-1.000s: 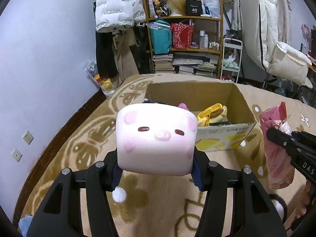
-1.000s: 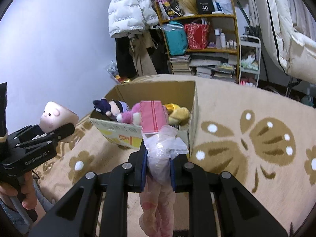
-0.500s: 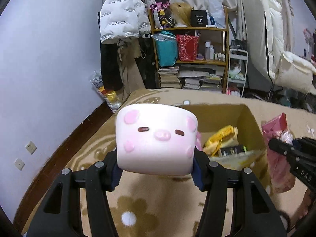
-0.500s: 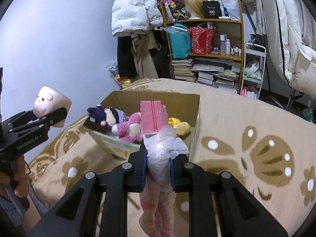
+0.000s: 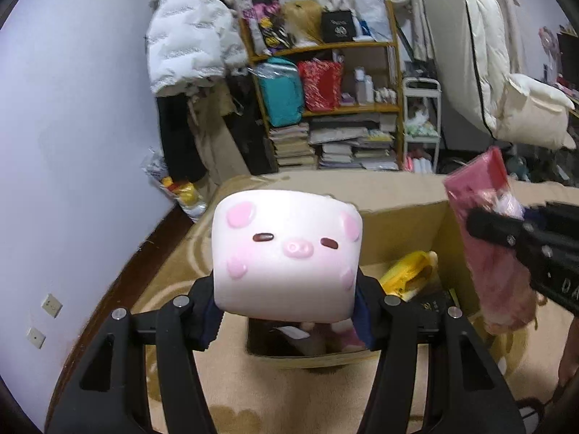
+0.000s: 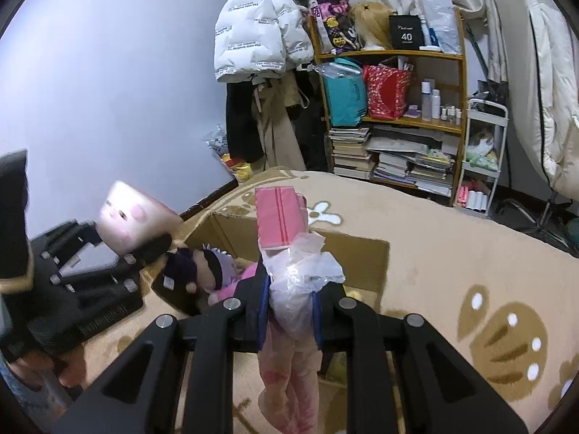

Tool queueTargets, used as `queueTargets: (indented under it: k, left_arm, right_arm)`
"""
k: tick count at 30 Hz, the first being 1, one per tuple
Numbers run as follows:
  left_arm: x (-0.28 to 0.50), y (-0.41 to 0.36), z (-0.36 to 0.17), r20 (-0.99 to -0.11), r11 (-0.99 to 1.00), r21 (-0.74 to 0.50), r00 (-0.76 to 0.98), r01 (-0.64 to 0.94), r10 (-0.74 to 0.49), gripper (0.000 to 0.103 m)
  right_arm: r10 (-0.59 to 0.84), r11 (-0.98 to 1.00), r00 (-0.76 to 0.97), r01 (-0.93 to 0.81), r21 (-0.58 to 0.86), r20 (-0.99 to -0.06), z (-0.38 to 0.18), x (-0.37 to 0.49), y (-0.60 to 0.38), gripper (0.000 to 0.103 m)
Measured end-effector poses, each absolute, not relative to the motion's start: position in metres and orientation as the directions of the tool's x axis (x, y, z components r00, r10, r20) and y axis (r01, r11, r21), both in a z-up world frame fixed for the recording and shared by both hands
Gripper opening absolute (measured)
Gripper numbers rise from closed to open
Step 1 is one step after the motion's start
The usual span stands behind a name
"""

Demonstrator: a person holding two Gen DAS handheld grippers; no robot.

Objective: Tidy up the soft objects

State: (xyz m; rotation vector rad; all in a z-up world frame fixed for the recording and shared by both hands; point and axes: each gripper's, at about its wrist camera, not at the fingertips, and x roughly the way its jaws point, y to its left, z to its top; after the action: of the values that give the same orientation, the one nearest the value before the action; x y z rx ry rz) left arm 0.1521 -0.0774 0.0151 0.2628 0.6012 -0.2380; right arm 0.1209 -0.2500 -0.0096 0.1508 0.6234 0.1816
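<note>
My left gripper (image 5: pixel 287 311) is shut on a white square pig plush (image 5: pixel 286 256) with pink cheeks, held just above the near edge of an open cardboard box (image 5: pixel 394 217). It also shows in the right wrist view (image 6: pixel 132 222). My right gripper (image 6: pixel 289 300) is shut on a pink item wrapped in a clear plastic bag (image 6: pixel 286 264), held over the box (image 6: pixel 365 249); it shows in the left wrist view (image 5: pixel 485 224). Inside the box lie a yellow plush (image 5: pixel 409 276) and a dark-haired doll (image 6: pixel 197 271).
The box stands on a beige patterned carpet (image 6: pixel 470 271). A wooden shelf (image 5: pixel 325 105) with books and bags stands at the back. A white jacket (image 5: pixel 184 47) hangs beside it. A purple wall (image 5: pixel 72 144) runs along the left. White bedding (image 5: pixel 506 72) hangs at the right.
Both grippers have moved forward to the box with their loads. The pig plush and the bagged pink item now hang over the box opening.
</note>
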Motion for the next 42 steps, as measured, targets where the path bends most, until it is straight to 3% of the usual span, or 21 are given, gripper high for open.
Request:
queueTargets:
  k: [5,11,12,13,14,15,16,19,22,29,42]
  left_arm:
    - [0.166,-0.086,0.002,-0.625,0.934,0.137,0.761,0.33,-0.177,0.059]
    - [0.172,-0.093,-0.014,-0.651,0.924,0.134,0.735,0.357,-0.19,0.073]
    - [0.173,-0.093,-0.015,-0.654,0.924,0.131,0.732,0.359,-0.192,0.083]
    - [0.173,-0.092,-0.016,-0.657,0.924,0.127,0.729,0.36,-0.194,0.091]
    - [0.172,-0.091,-0.016,-0.656,0.926,0.124,0.729,0.357,-0.194,0.092]
    - [0.171,-0.09,-0.015,-0.648,0.928,0.124,0.738,0.35,-0.191,0.093]
    - [0.17,-0.089,-0.012,-0.636,0.931,0.126,0.749,0.342,-0.189,0.095]
    - [0.169,-0.084,-0.005,-0.628,0.937,0.118,0.756,0.327,-0.185,0.098]
    - [0.167,-0.075,0.001,-0.623,0.948,0.105,0.763,0.301,-0.173,0.099]
    - [0.149,-0.042,0.019,-0.618,0.969,0.046,0.769,0.242,-0.163,0.1]
    - [0.095,-0.014,0.052,-0.602,0.975,0.108,0.793,0.196,-0.092,0.101]
  right_arm:
    - [0.208,0.975,0.776,-0.114,0.192,-0.595,-0.015,0.141,-0.252,0.023]
    - [0.209,0.968,0.74,-0.062,0.244,-0.639,-0.034,0.152,-0.26,0.025]
    - [0.187,0.972,0.743,-0.042,0.233,-0.643,-0.036,0.152,-0.261,0.03]
    - [0.176,0.974,0.748,-0.036,0.225,-0.64,-0.036,0.151,-0.261,0.045]
    - [0.173,0.974,0.753,-0.036,0.222,-0.635,-0.036,0.15,-0.26,0.055]
    - [0.166,0.976,0.764,-0.035,0.217,-0.624,-0.034,0.146,-0.26,0.072]
    - [0.162,0.977,0.776,-0.039,0.209,-0.61,-0.032,0.143,-0.26,0.081]
    - [0.126,0.987,0.794,-0.038,0.159,-0.595,-0.022,0.137,-0.257,0.095]
    - [0.137,0.983,0.805,-0.04,0.178,-0.577,-0.014,0.133,-0.26,0.101]
    - [0.128,0.98,0.829,-0.02,0.2,-0.544,0.001,0.11,-0.263,0.103]
    - [0.112,0.98,0.844,-0.007,0.197,-0.524,0.015,0.058,-0.265,0.103]
